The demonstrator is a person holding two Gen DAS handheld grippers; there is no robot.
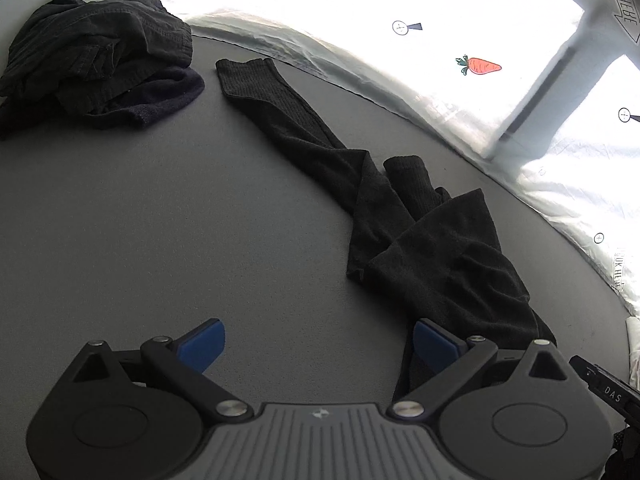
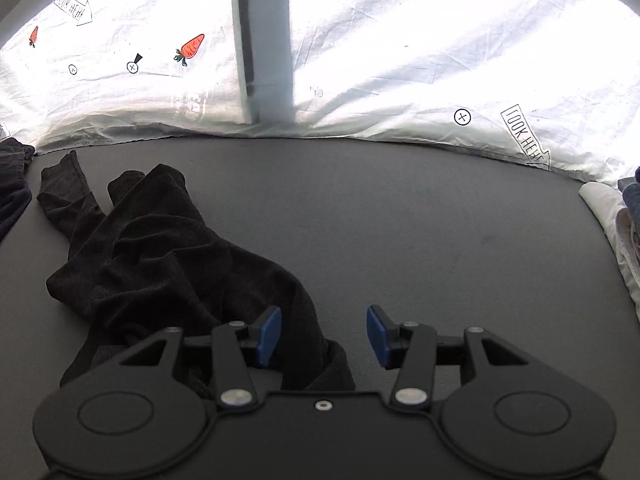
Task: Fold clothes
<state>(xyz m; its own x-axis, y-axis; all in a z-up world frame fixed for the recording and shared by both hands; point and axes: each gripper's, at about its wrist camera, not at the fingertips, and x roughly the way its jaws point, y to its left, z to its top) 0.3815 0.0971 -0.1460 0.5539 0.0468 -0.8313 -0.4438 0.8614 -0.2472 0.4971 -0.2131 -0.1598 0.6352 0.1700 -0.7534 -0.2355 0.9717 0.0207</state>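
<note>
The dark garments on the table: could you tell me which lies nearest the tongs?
The long knit garment, stretched out beside both tongs; the dark pile sits crumpled far off.

Black garment (image 1: 420, 236), grey table (image 1: 160, 220), white carrot-print sheet (image 1: 440, 8).

Black ribbed knit garment (image 1: 420, 240); matt grey table (image 1: 160, 220); thin creased white sheet (image 2: 400, 60).

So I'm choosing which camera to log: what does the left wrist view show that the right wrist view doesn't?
Only the left wrist view shows the whole dark clothes pile and the garment's long straight end. Only the right wrist view shows the light folded stack at the table's right edge. Both show the black garment crumpled on the grey table, the printed white sheet, and an open tool.
</note>
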